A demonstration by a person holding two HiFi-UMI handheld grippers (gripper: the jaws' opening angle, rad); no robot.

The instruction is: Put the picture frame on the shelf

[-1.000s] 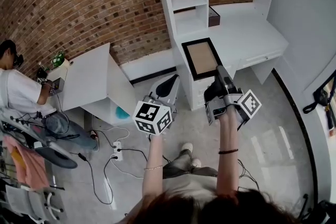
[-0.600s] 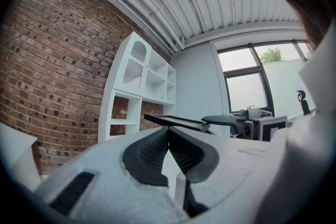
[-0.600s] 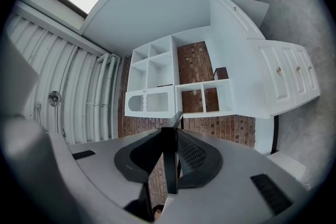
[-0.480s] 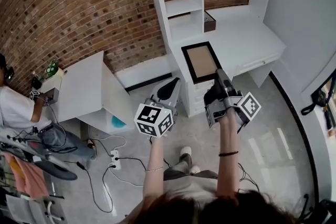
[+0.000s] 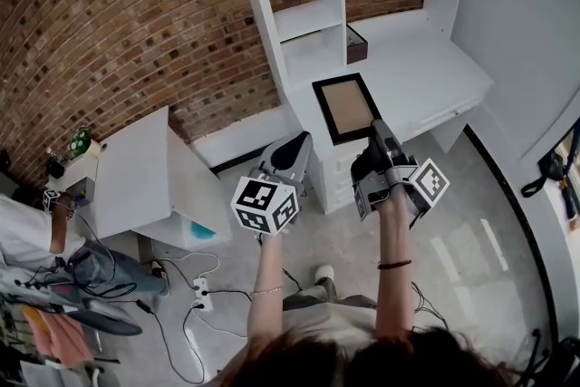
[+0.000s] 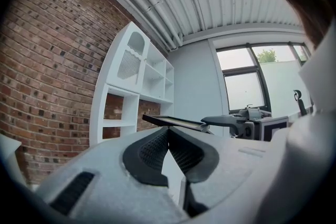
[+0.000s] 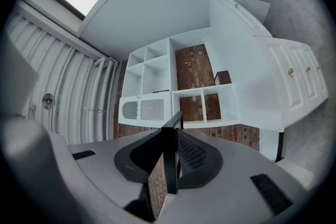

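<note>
Holds the picture frame (image 5: 347,107) face up and roughly level, in the air over the front left corner of the worktop (image 5: 426,68), resting on nothing. Grips it by its near short edge only, in the right tool (image 5: 378,133), jaws pinched narrow on that edge. Has the left tool (image 5: 288,157) closed on nothing, just left of the frame and apart from it.

Risks a droop or a slip, in my judgement: one-edge grip, whole length of the frame hanging out past the pads, so any jolt could lever it loose. Risks also clipping the far corners on an upright or a board of the shelf (image 5: 308,14) while going in, since a compartment looks little wider than the frame. Could nudge the dark box (image 5: 356,43) at the worktop's rear left corner if steered too far right. Could topple the frame if stood up without a lean.

From the head view, gives the frame's full face and its place against worktop and shelf, but hides the pads. From the right gripper view, shows the frame edge-on (image 7: 169,160) between the ribbed pads, with the open compartments ahead. From the left gripper view, shows the frame (image 6: 173,121) as a thin level slab, and that tool's own jaws (image 6: 168,132) meeting with nothing between.
</note>
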